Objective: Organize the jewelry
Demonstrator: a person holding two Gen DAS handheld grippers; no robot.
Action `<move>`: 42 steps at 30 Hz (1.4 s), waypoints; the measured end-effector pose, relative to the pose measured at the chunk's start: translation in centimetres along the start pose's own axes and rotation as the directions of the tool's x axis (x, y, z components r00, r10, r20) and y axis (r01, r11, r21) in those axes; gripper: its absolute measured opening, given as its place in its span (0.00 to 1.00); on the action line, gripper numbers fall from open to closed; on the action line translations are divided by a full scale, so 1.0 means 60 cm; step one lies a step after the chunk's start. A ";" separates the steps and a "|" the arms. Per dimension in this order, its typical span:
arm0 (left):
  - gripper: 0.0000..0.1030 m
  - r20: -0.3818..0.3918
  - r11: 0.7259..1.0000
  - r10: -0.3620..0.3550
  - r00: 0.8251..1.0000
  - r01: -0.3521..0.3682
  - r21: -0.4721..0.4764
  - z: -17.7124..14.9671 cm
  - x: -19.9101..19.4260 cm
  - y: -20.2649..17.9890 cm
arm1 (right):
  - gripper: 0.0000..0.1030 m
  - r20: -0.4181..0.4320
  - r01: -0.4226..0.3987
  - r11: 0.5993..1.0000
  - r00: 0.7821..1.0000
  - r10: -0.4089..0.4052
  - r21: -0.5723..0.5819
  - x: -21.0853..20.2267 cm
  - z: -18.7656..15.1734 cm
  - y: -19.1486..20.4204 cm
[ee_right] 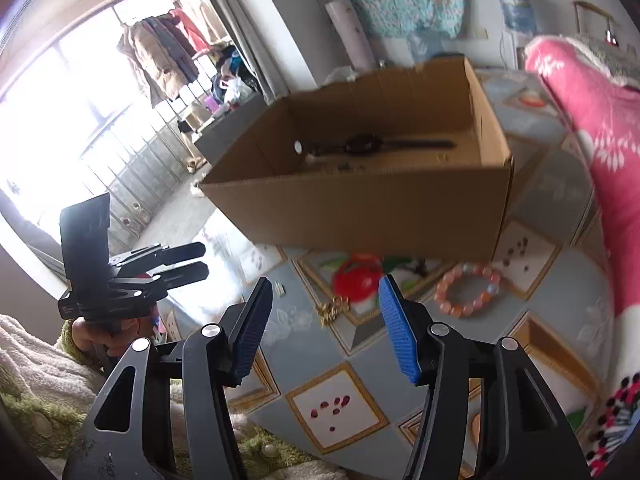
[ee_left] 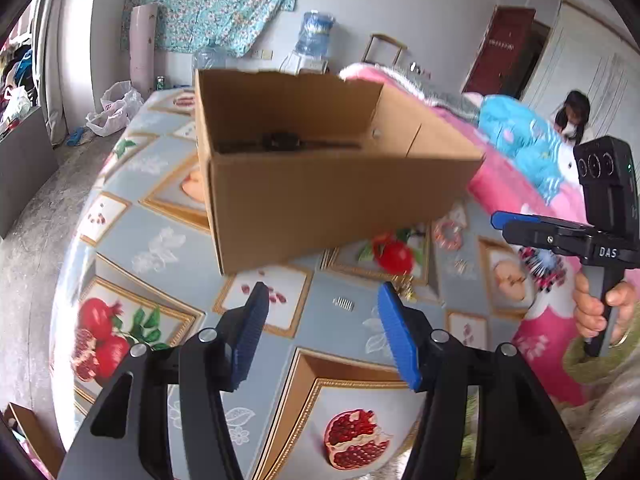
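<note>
An open cardboard box (ee_left: pixel 320 200) stands on the patterned tablecloth; it also shows in the right wrist view (ee_right: pixel 360 208). A dark wristwatch (ee_right: pixel 364 144) lies inside it, seen too in the left wrist view (ee_left: pixel 280 141). A pink bead bracelet (ee_right: pixel 468 290) lies right of the box front, also in the left view (ee_left: pixel 448 234). A small gold chain piece (ee_right: pixel 332 310) lies near it, as does a small silver clip (ee_left: pixel 343 303). My left gripper (ee_left: pixel 320 308) is open and empty above the cloth. My right gripper (ee_right: pixel 326 300) is open and empty above the gold piece.
A pink floral blanket (ee_right: pixel 592 128) is heaped on the right. The tablecloth (ee_left: pixel 160 248) with fruit prints curves off at the left edge. A child (ee_left: pixel 574 118) sits at the far right. A water dispenser (ee_left: pixel 314 36) stands behind.
</note>
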State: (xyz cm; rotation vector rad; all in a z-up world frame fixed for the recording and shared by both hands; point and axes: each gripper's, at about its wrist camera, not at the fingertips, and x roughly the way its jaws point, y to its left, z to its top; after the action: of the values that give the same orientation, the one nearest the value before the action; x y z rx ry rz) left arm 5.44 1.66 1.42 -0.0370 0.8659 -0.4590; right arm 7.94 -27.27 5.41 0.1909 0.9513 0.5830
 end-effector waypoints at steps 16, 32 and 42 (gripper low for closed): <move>0.41 -0.047 0.969 0.083 0.995 -0.070 0.237 -0.007 0.105 -0.051 | 0.37 -0.048 0.078 0.997 0.996 -0.077 0.016 0.085 -0.055 0.025; 0.19 -0.082 0.949 0.098 0.992 -0.068 0.307 -0.014 0.118 -0.057 | 0.37 -0.049 0.072 0.997 0.996 -0.070 0.039 0.081 -0.063 0.007; 0.15 -0.074 0.944 0.100 0.992 -0.071 0.323 -0.017 0.121 -0.065 | 0.37 -0.035 0.075 0.996 0.997 -0.073 0.051 0.067 -0.069 0.007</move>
State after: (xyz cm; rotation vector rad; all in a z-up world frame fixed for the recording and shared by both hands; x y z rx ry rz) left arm 7.27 -4.62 -3.65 0.3212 0.8680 -0.5177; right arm 6.20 -25.13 0.34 0.1920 1.0022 0.4946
